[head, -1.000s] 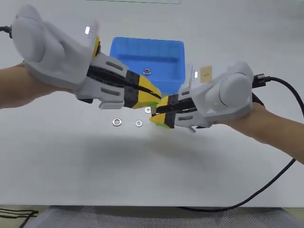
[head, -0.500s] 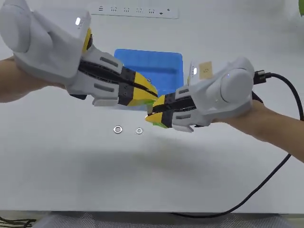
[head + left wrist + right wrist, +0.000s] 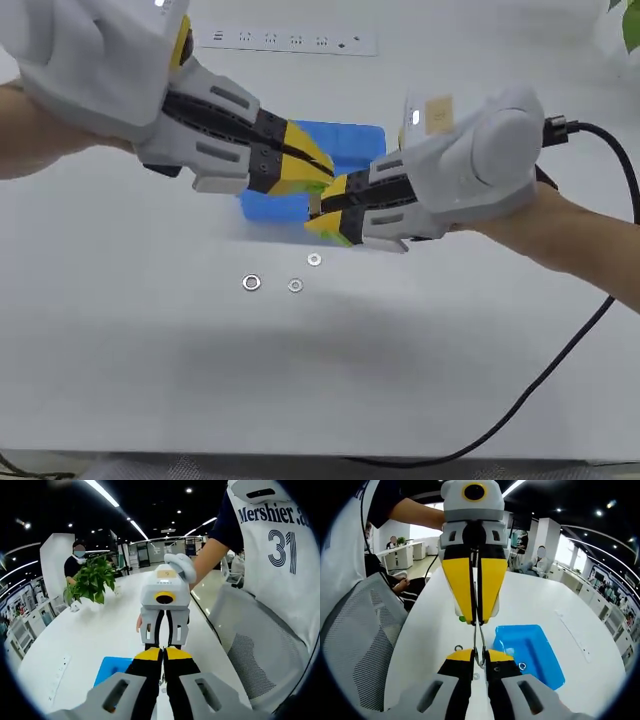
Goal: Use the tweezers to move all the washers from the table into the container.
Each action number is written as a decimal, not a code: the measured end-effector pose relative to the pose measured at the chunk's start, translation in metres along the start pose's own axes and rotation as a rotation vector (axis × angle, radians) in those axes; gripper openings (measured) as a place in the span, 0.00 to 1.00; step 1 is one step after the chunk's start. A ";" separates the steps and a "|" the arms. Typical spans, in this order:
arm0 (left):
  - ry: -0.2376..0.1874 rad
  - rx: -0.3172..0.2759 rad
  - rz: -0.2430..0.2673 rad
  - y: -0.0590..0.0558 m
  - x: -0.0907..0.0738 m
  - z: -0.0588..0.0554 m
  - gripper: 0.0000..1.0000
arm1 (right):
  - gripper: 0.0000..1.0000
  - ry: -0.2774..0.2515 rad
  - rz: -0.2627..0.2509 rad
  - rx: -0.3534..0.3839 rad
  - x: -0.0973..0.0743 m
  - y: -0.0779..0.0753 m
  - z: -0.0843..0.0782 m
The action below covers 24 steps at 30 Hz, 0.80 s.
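Note:
My left gripper comes in from the upper left and my right gripper from the right, and their yellow tips meet above the table. In the right gripper view thin metal tweezers run from the left gripper's shut jaws down into my right gripper, which is shut on their tip. Behind the grippers sits the blue container, partly hidden. It holds one washer. Three washers lie on the white table in front of it. My left gripper points at the right gripper's body.
A white power strip lies along the far table edge. A black cable trails from the right gripper across the table's right side. A potted plant stands farther off, and a mesh chair is beside the table.
Both grippers, still tip to tip, have moved away from the washers toward the container and now cover more of it. The washer nearest the container is uncovered again.

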State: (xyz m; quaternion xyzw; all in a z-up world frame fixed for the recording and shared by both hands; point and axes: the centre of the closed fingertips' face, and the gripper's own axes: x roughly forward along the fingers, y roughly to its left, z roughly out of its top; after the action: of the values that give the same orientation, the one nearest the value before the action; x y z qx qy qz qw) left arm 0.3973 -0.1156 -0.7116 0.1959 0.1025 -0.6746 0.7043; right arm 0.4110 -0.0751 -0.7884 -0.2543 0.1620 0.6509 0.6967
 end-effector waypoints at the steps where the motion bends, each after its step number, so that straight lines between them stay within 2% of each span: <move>1: 0.002 0.007 0.004 0.003 -0.001 0.001 0.05 | 0.10 0.000 -0.007 -0.006 0.000 -0.004 0.001; 7: 0.011 0.024 0.012 0.017 -0.002 0.001 0.05 | 0.10 -0.011 -0.024 -0.005 0.002 -0.019 0.003; 17: 0.007 0.015 0.023 0.033 -0.002 -0.007 0.05 | 0.10 -0.019 -0.030 0.006 0.007 -0.034 -0.001; 24: -0.003 0.005 0.044 0.050 -0.001 -0.013 0.05 | 0.10 -0.018 -0.042 0.007 0.011 -0.051 -0.005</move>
State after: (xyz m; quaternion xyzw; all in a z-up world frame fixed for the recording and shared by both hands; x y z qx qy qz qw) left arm 0.4485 -0.1089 -0.7160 0.1990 0.0956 -0.6594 0.7187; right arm 0.4631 -0.0702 -0.7912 -0.2495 0.1528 0.6376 0.7126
